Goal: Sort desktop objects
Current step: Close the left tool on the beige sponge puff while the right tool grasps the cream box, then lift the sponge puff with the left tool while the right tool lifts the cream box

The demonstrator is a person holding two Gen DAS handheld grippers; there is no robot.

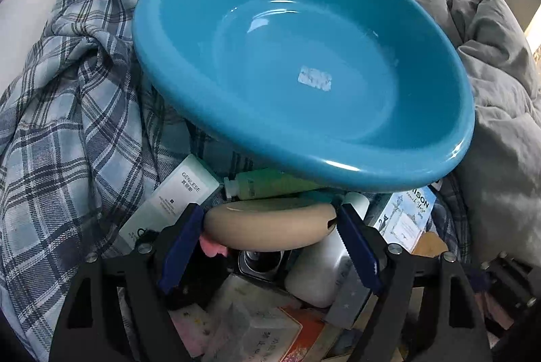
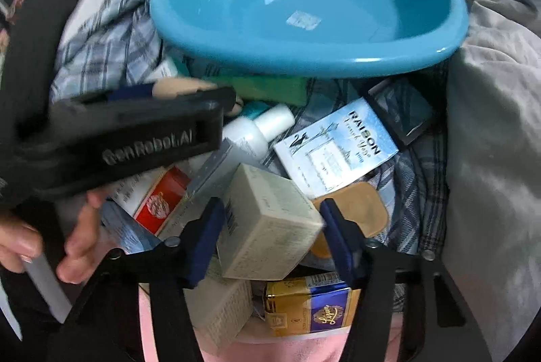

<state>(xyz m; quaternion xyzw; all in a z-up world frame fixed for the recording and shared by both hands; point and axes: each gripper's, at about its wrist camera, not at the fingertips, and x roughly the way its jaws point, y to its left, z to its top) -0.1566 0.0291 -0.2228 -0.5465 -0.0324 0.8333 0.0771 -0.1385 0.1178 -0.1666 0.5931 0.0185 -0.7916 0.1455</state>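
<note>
So the beige oval case (image 1: pixel 270 228) sits right between my left gripper (image 1: pixel 270 223) pads, which look clamped on both ends of it, just under the rim of the big blue basin (image 1: pixel 304 64). Behind it there's a green tube (image 1: pixel 267 187) and a white GENLESE box (image 1: pixel 175 196), all piled on plaid cloth (image 1: pixel 67 125).

Over on the other side, a cream-coloured box (image 2: pixel 267 223) is tilted between my right gripper (image 2: pixel 270 233) fingers. Left pad looks like it's touching, but I honestly can't tell if the right one is. Around it: a gold and purple box (image 2: pixel 307 304) below, a RAISON pack (image 2: pixel 338 145) and white bottle (image 2: pixel 257 132) further up. Grey bedding (image 2: pixel 490 142) on the right.
</note>
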